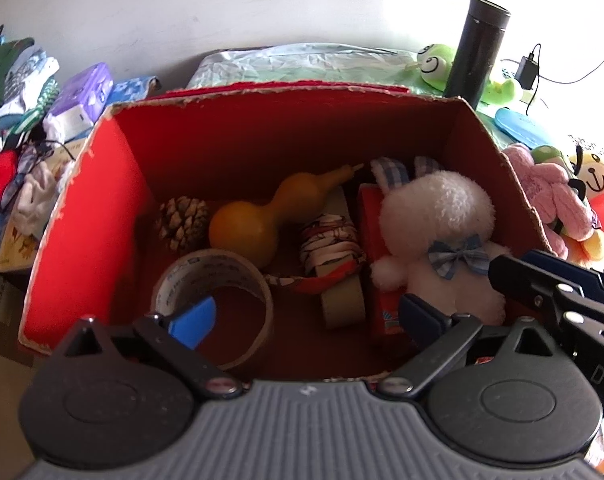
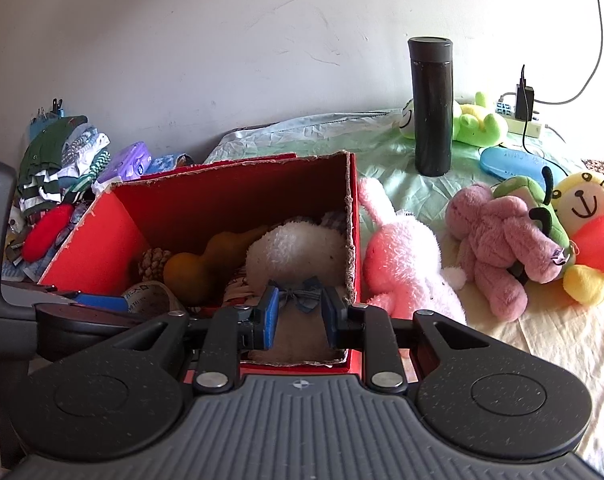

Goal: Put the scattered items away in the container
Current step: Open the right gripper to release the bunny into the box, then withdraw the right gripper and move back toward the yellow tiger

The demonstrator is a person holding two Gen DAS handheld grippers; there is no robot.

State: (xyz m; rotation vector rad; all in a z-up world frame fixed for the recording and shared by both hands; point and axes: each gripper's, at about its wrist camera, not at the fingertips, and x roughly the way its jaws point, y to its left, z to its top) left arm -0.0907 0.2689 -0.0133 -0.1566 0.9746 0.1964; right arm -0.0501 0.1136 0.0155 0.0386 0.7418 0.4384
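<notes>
**Red cardboard box filling up, plush still outside**

Red box (image 1: 85, 216) holds the white plush rabbit (image 1: 438, 240), gourd (image 1: 261, 216), tape roll (image 1: 217, 300). Left gripper (image 1: 306, 316) jaws spread, empty, over the box. Right gripper (image 2: 299, 316) jaws narrow, pinching nothing I can see (near wall behind them). Risk: reaching for the pink plush rabbit (image 2: 402, 268) snags the box wall, tips it.

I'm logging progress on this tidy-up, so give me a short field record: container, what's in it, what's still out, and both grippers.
container: red cardboard box, open top
inside: white plush, gourd, pine cone, tape roll
still out: pink bunny, mauve plush, yellow plush on the bed sheet
left gripper: fingers wide apart over the box, nothing held
right gripper: fingers narrow, nothing visibly between them, near box's front wall
</notes>
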